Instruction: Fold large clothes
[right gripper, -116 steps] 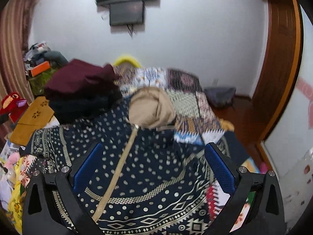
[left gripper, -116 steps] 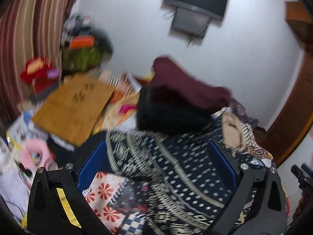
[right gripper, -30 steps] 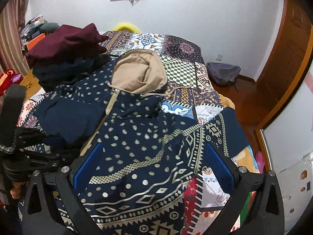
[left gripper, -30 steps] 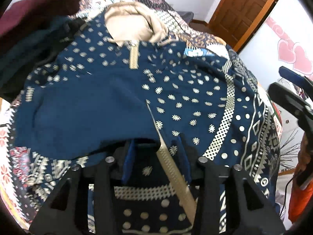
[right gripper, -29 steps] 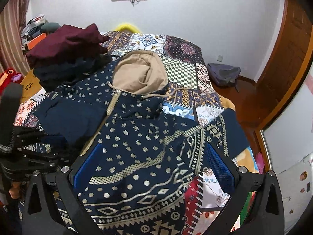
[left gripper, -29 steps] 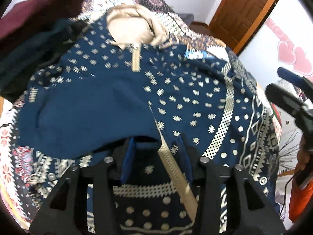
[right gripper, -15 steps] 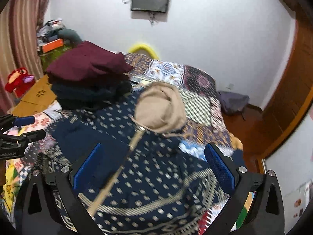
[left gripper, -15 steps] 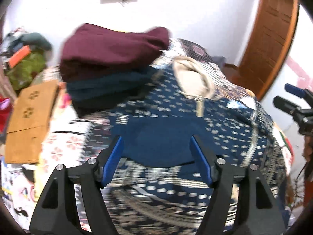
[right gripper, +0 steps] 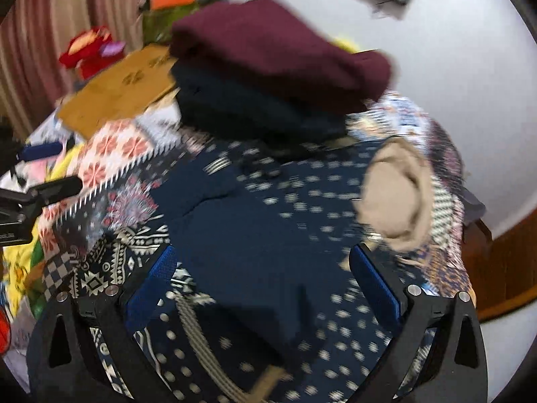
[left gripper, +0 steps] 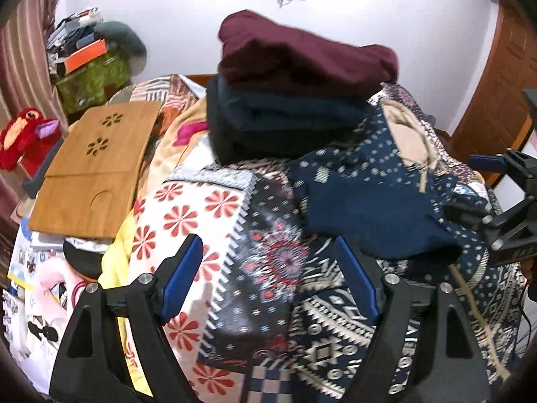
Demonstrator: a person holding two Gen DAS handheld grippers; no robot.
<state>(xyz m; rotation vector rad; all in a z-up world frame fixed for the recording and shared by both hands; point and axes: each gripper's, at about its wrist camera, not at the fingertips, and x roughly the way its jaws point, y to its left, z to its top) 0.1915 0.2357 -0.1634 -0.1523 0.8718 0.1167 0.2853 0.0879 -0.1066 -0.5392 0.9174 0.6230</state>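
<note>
A navy hoodie with white dots (left gripper: 369, 208) lies spread on the bed, its tan hood (left gripper: 402, 134) toward the wall and one plain navy part folded over its front (right gripper: 255, 235). My left gripper (left gripper: 268, 265) hovers over the patchwork bedspread (left gripper: 188, 215), left of the hoodie; its jaws are opening and nothing is between them. My right gripper (right gripper: 265, 268) stands open above the hoodie's folded middle and holds nothing. Each gripper shows in the other's view: the right gripper (left gripper: 473, 186) at the right edge, the left gripper (right gripper: 47, 168) at the left edge.
A stack of folded clothes, maroon (left gripper: 302, 57) over dark navy (left gripper: 278, 117), sits behind the hoodie. A wooden lap tray (left gripper: 94, 168), a red plush toy (left gripper: 23, 137) and a green box (left gripper: 90, 77) lie to the left. A wooden door (left gripper: 496, 84) is at the right.
My left gripper let go of the hoodie's front, widened and drew back to the left over the bedspread. My right gripper swung left across the hoodie toward the stack.
</note>
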